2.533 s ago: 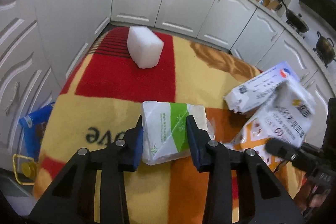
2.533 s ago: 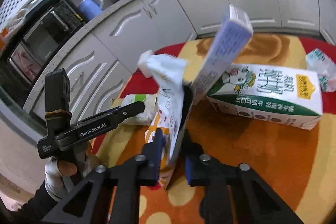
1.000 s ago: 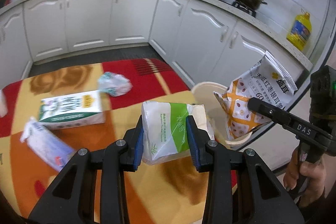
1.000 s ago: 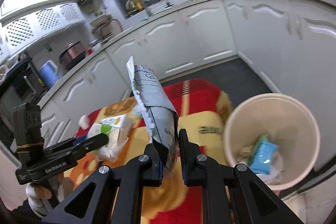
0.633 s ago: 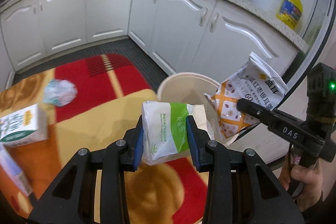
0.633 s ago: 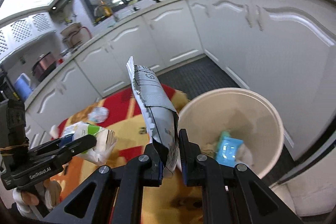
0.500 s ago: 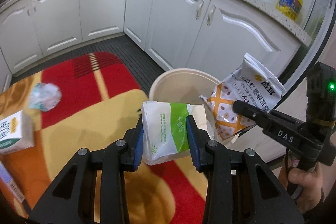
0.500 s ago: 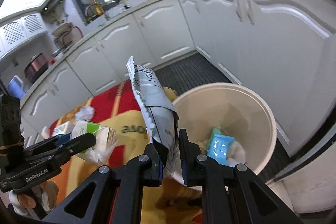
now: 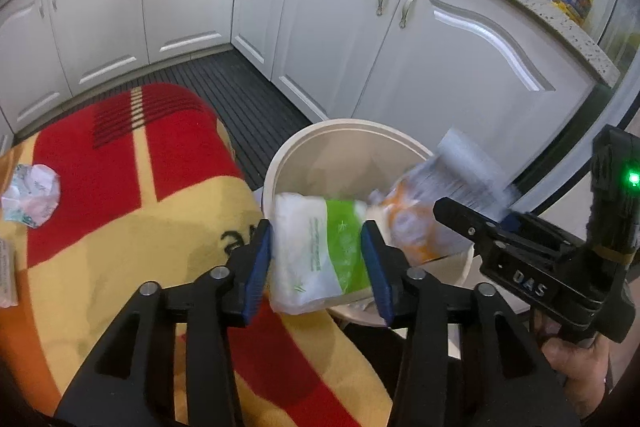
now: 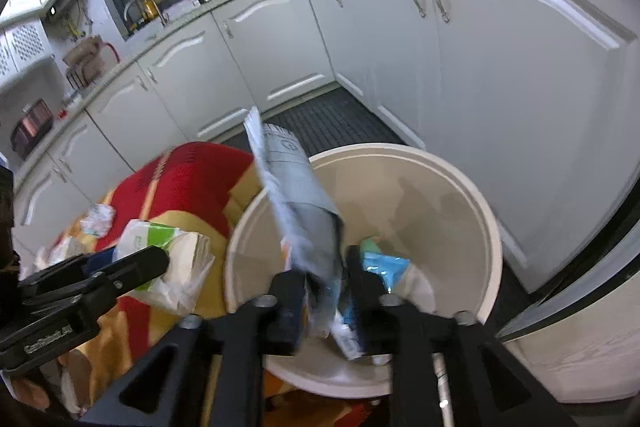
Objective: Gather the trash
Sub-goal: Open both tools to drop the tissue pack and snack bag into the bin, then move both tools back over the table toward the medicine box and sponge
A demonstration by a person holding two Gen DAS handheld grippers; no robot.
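Note:
A cream trash bin [image 9: 304, 143] [image 10: 460, 187] stands at the edge of the red and yellow blanket. My left gripper [image 9: 324, 259] has its jaws spread at the bin's near rim; the white and green tissue pack [image 9: 316, 251] sits loose between them, blurred, and shows in the right wrist view [image 10: 160, 243] too. My right gripper [image 10: 324, 291] is open over the bin; the grey and orange snack bag [image 10: 300, 211] [image 9: 436, 203] is blurred and slipping down between its fingers. Blue wrappers [image 10: 384, 267] lie in the bin.
A crumpled paper ball [image 9: 32, 195] [image 10: 98, 219] lies on the blanket [image 9: 120, 211] to the left. White kitchen cabinets [image 9: 440, 67] curve closely behind the bin. A dark ribbed floor mat [image 9: 224, 87] runs along them.
Both grippers moved over the bin and opened. The tissue pack and the snack bag, held tight before, are now loose and dropping toward the bin.

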